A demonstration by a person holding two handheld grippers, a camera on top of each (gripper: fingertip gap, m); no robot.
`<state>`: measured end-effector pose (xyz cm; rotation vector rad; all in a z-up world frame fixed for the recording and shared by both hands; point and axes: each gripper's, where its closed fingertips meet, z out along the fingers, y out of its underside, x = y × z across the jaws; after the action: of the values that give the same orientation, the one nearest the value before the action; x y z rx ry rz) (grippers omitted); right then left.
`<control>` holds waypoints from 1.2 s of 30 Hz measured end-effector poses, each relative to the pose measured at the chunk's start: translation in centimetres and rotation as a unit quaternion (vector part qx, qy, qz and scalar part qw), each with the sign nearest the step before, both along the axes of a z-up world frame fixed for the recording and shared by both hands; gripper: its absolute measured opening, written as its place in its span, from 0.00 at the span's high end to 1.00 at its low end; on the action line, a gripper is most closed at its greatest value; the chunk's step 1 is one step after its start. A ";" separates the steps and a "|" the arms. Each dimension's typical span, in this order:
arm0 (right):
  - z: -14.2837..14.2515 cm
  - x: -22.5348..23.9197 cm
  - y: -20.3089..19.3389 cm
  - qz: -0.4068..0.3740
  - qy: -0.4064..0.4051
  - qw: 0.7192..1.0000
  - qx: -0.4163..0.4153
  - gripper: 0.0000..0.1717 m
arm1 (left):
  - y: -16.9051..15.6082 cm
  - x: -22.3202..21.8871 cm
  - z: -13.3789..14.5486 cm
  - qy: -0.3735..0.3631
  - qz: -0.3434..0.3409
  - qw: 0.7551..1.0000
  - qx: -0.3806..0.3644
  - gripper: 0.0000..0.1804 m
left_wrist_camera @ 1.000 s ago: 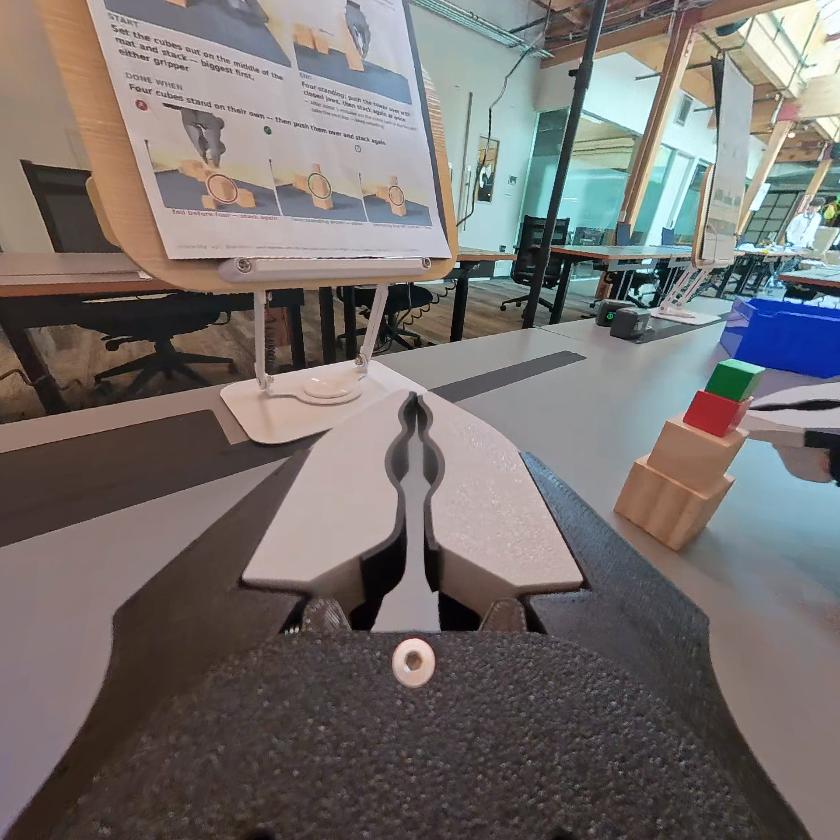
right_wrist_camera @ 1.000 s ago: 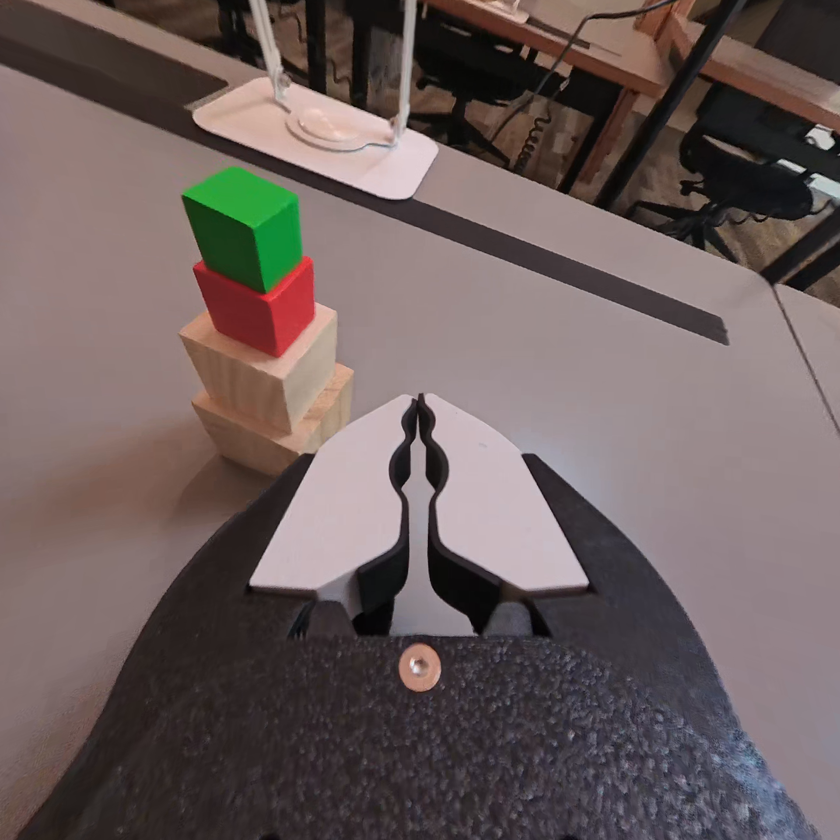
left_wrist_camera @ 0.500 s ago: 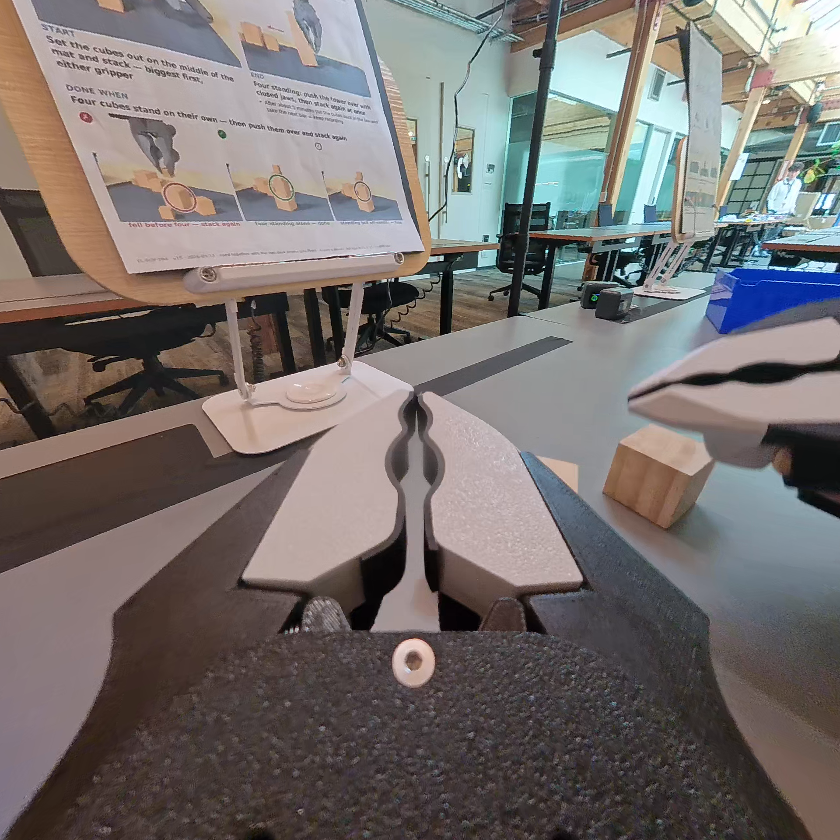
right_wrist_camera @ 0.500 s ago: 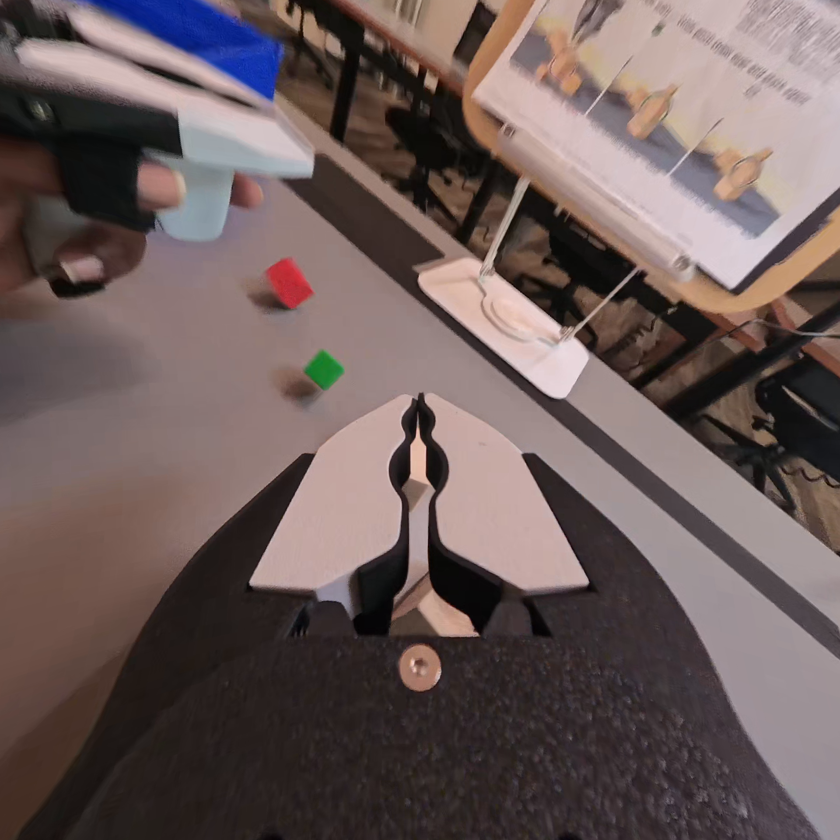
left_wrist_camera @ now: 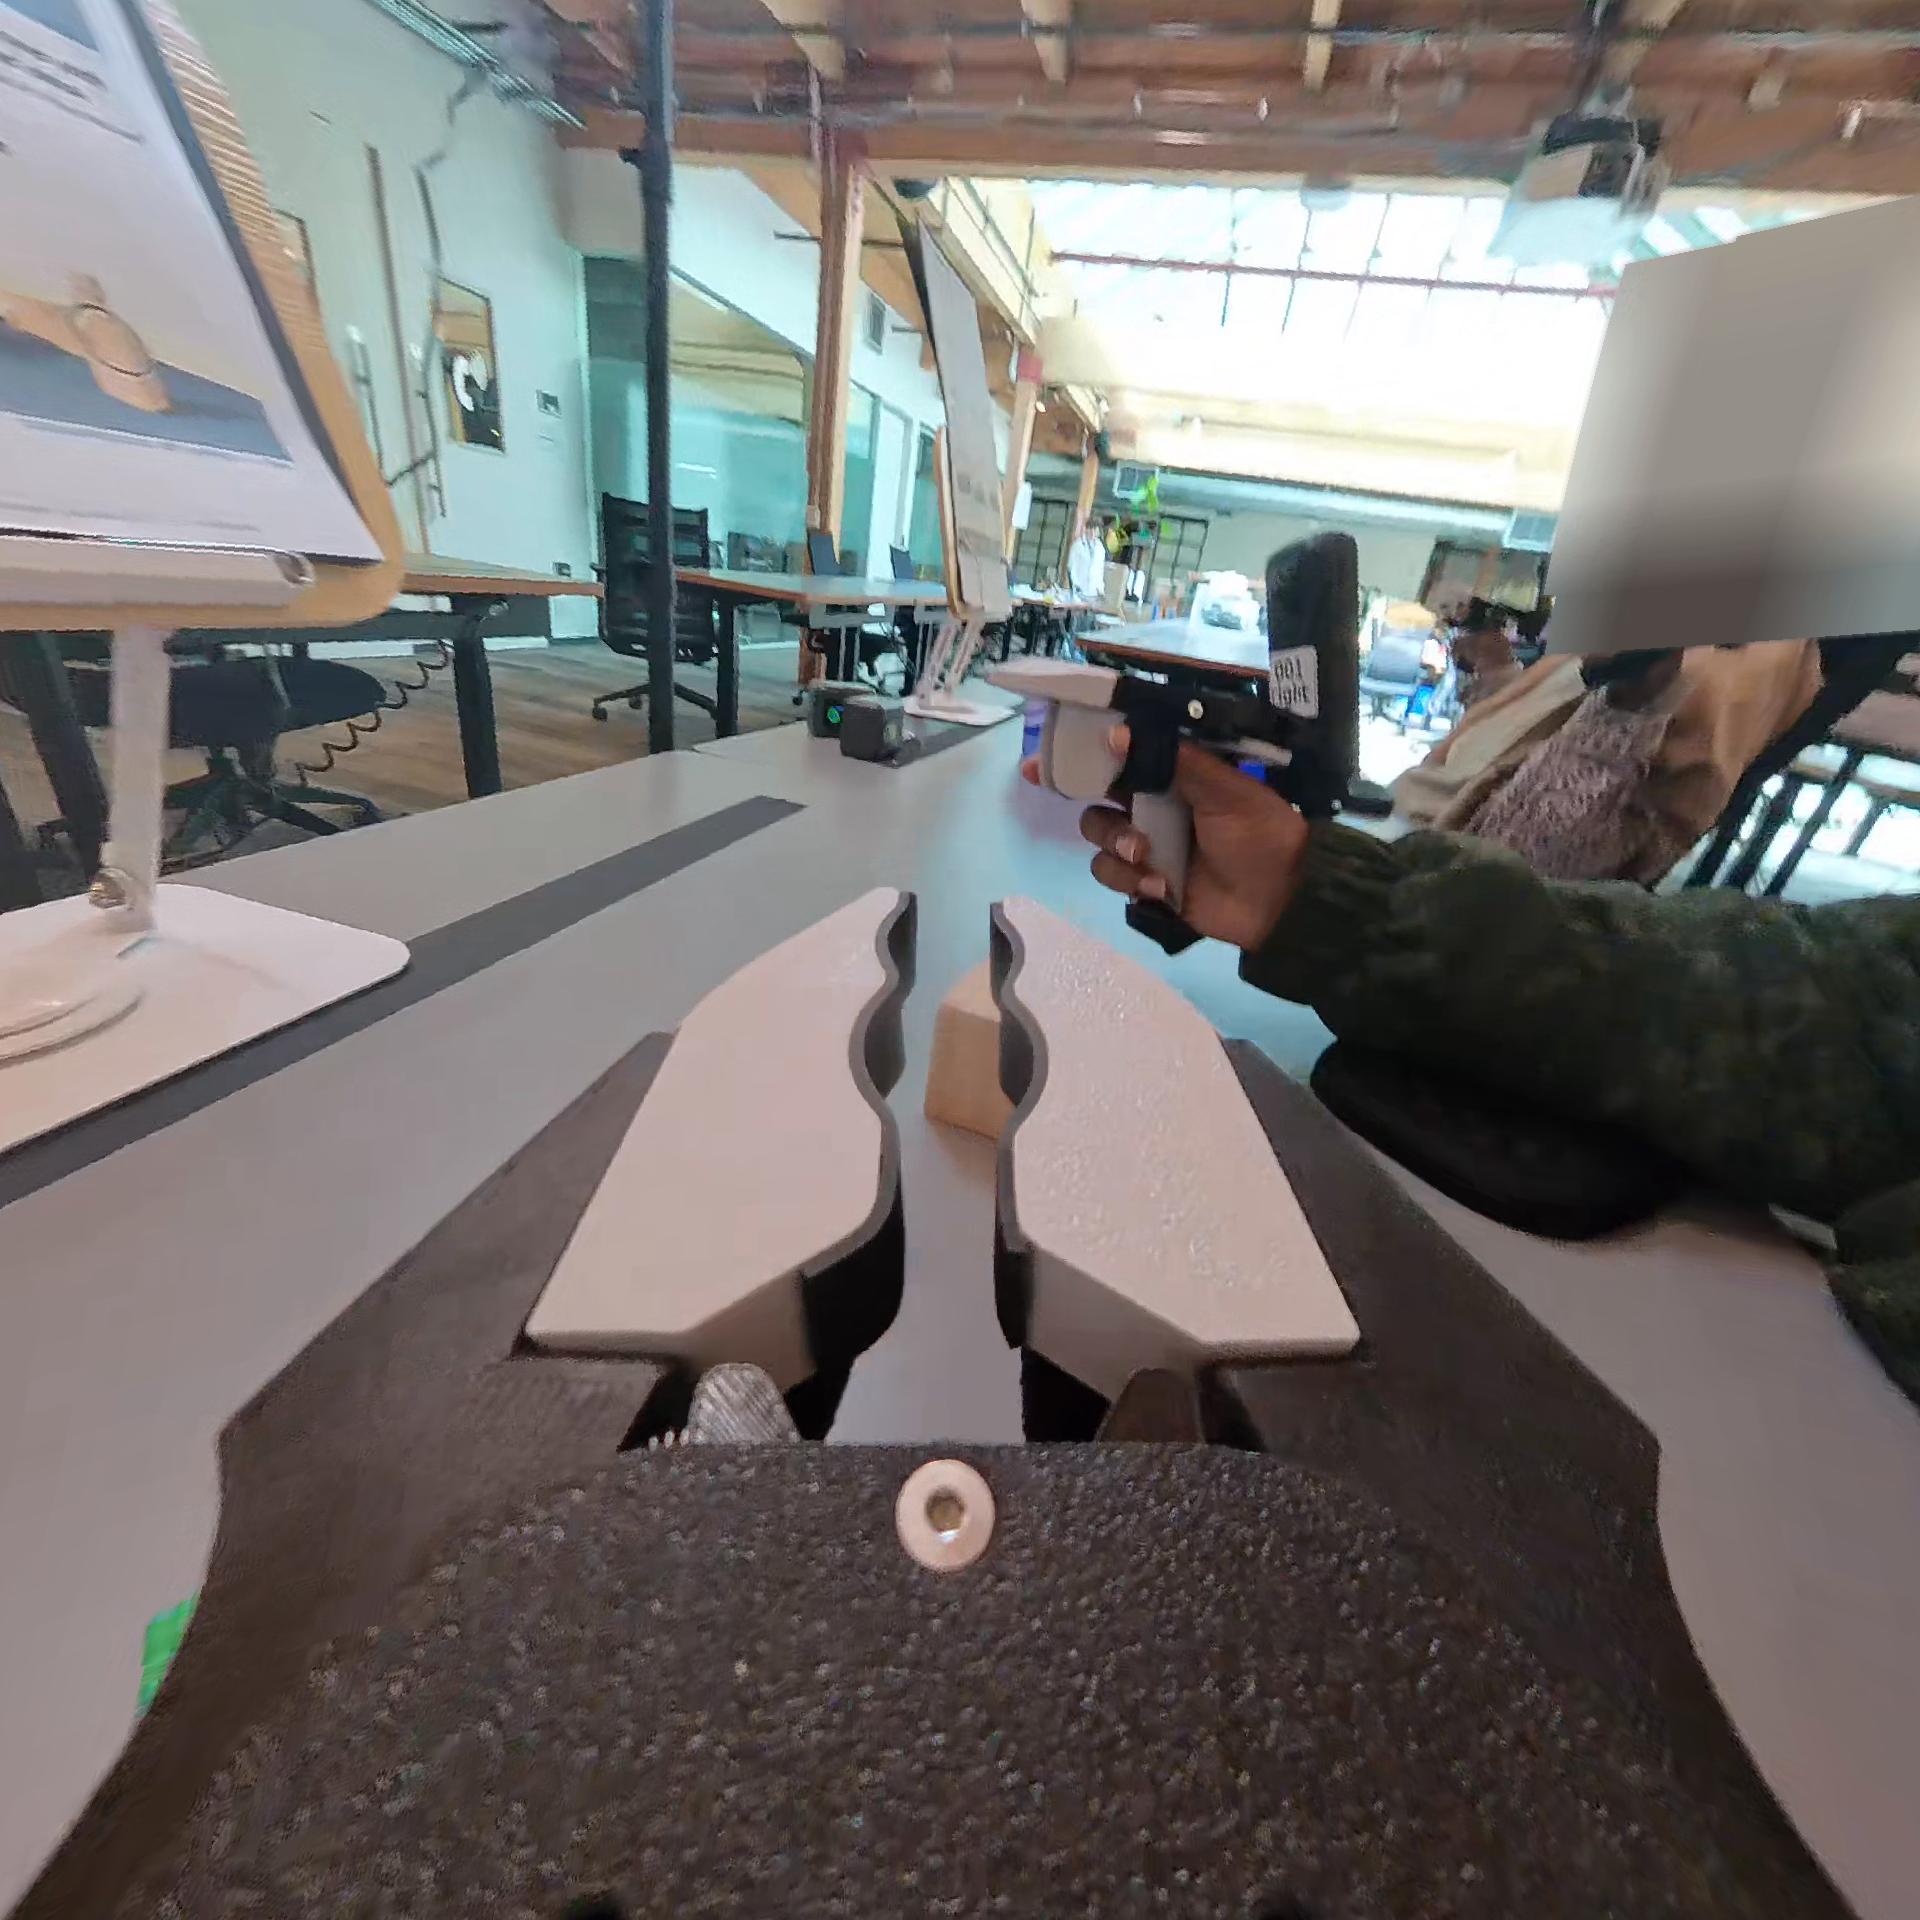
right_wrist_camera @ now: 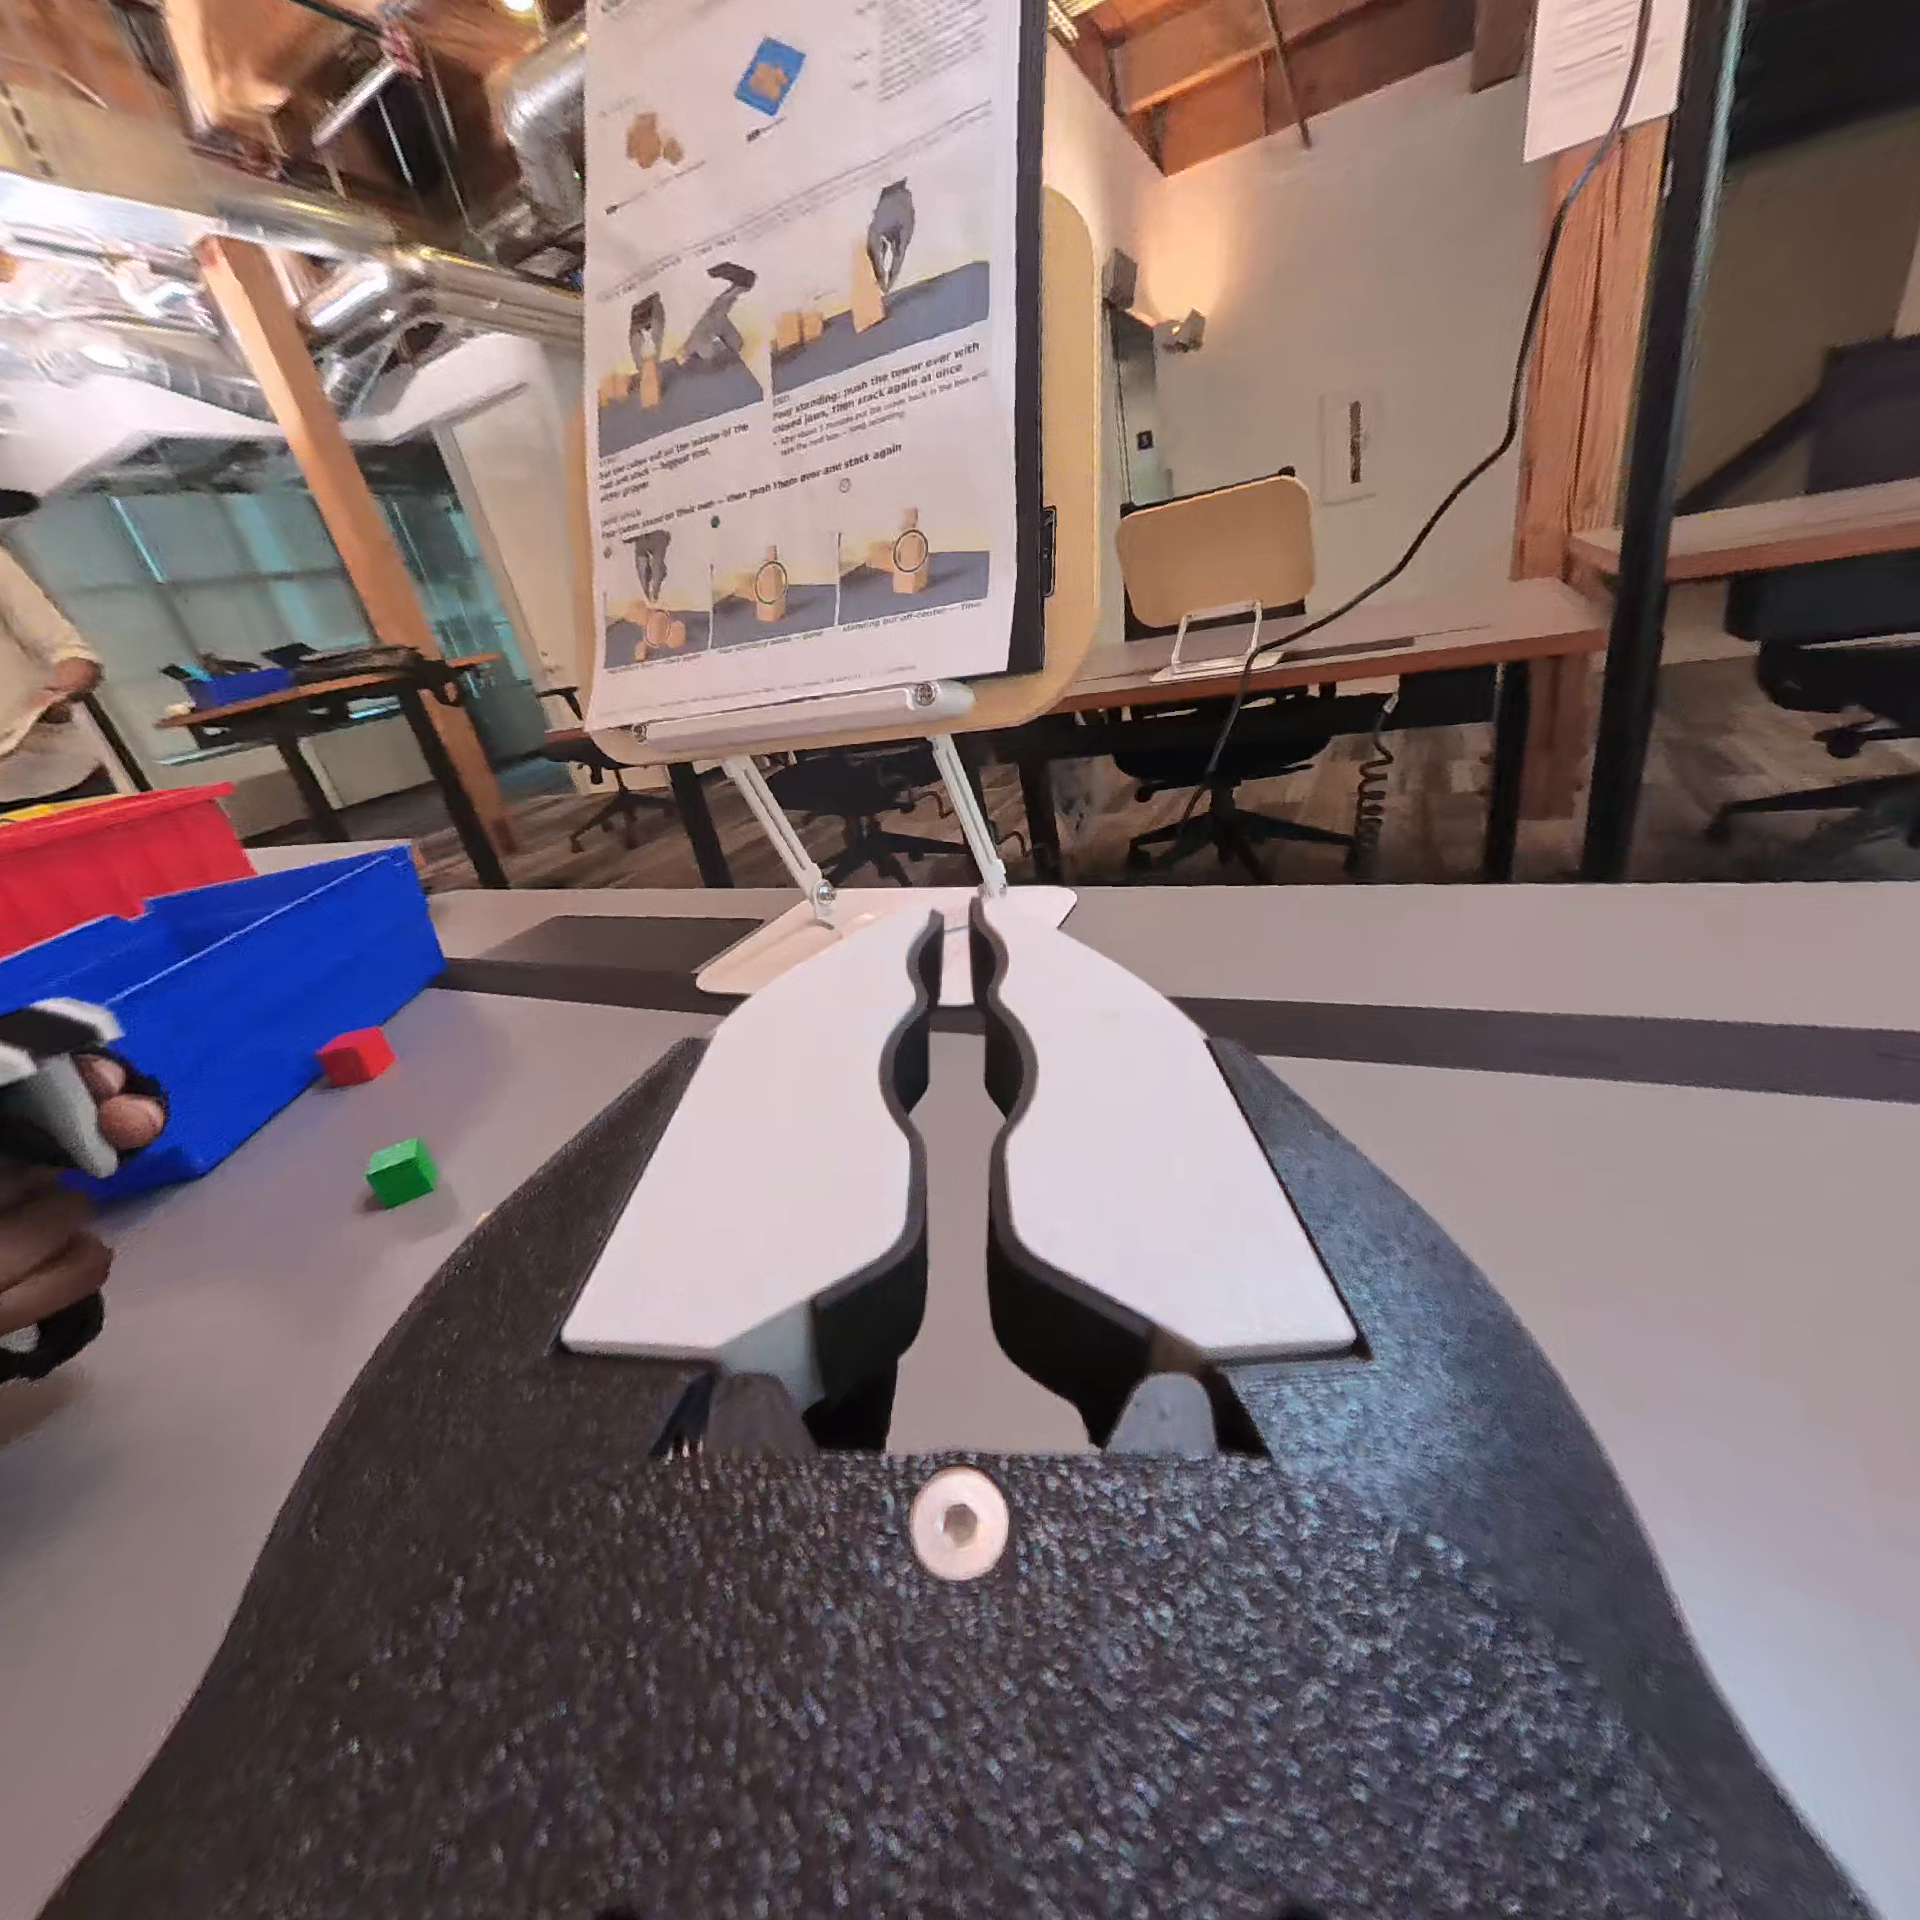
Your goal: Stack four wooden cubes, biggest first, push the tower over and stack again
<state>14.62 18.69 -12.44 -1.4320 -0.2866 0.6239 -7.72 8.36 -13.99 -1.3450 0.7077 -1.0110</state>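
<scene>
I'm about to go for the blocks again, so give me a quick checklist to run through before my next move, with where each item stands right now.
1. Left gripper fingers apart: ok, a clear gap shows.
2. Left grasp free: ok; the wooden block lies on the table beyond the fingers, partly hidden by the right one.
3. Right gripper fingers apart: ok, a narrow gap with nothing in it.
4. Red cube and green cube reachable: ok, both loose on the table beside the blue bin.
5. Second wooden block located: cannot tell; only one shows.
6. Grippers clear of each other: ok, well apart.
</scene>
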 end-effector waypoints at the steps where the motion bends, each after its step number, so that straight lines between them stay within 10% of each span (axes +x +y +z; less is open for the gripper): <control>1: 0.0 0.0 0.1 -0.005 -0.006 1.000 0.003 0.95 | -0.2 0.6 -0.4 0.014 -0.006 1.000 0.000 0.92; 13: -0.9 -2.7 -1.1 0.111 -0.051 0.992 -0.034 0.83 | -1.3 5.2 -5.1 0.145 -0.031 0.988 -0.032 0.80; 23: -10.6 -8.9 -9.2 0.383 -0.288 0.862 -0.163 0.40 | -1.0 4.5 -4.3 0.122 -0.018 0.992 -0.026 0.81; 28: -12.6 -10.0 -8.8 0.363 -0.343 0.853 -0.155 0.63 | -1.7 4.8 -4.7 0.134 -0.041 0.990 -0.025 0.79; 36: -10.9 -11.7 -10.1 0.375 -0.340 0.855 -0.111 0.64 | -2.4 6.1 -6.5 0.195 -0.059 0.979 -0.033 0.70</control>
<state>2.90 8.60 -23.31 -1.7246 -1.4252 0.7617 -1.62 6.00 -20.51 -1.5955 1.0650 -0.8776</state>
